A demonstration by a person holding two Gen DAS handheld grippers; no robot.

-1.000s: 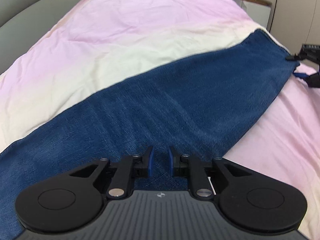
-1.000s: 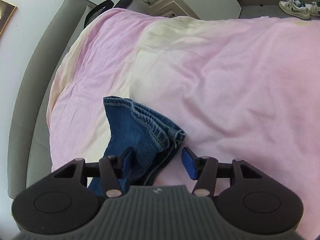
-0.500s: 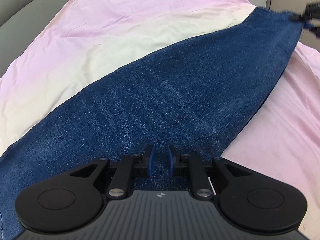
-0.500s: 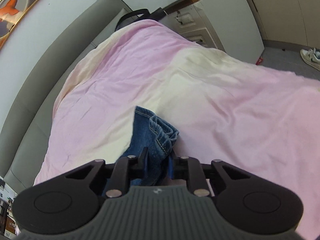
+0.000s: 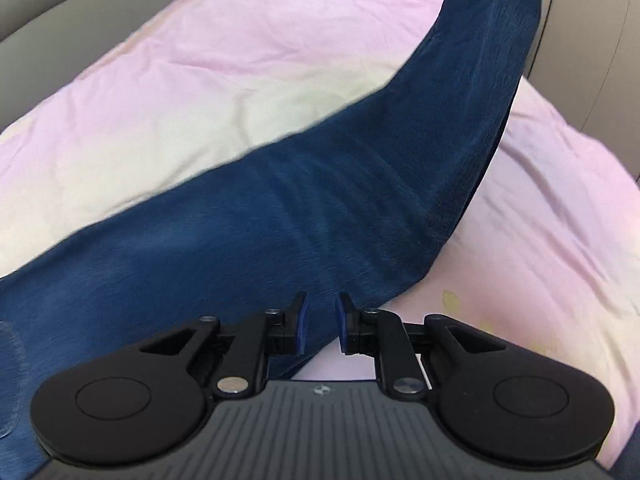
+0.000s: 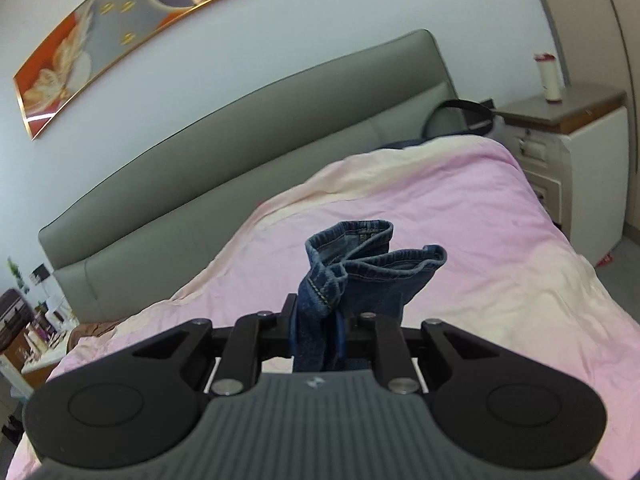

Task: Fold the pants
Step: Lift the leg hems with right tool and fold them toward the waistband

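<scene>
Presently catalogued, one line per item:

Pants [image 5: 320, 208]: dark blue denim, one long band lying across the pink cover from the near left edge of the bed toward its far right side, where the cloth leaves the cover and rises out of the top of the left wrist view; that raised stretch is blurred.

Pants, gathered end [image 6: 360, 264]: bunched folds with stitched hems, standing above the fingers in the right wrist view and held clear of the cover.

Right gripper [image 6: 320, 336]: fingers clenched on the bunched denim, which fills the gap between the blue pads; raised over the middle of the bed, facing the headboard.

Left gripper [image 5: 320, 320]: fingers drawn close with a narrow gap; denim lies in that gap, but whether the pads pinch it cannot be told. It sits low at the near edge of the denim band.

Bed cover [image 5: 192, 92]: pink with pale cream patches, creased, spread over the whole bed.

Headboard [image 6: 224, 152]: grey, padded, along the far edge of the bed.

Painting [image 6: 132, 28]: long gold-framed picture, orange and grey, on the wall above the headboard.

Nightstand [image 6: 576, 148]: white with brown top, beyond the far right corner of the bed.

Bottle [image 6: 548, 78]: white, red-capped, upright on the nightstand.
</scene>
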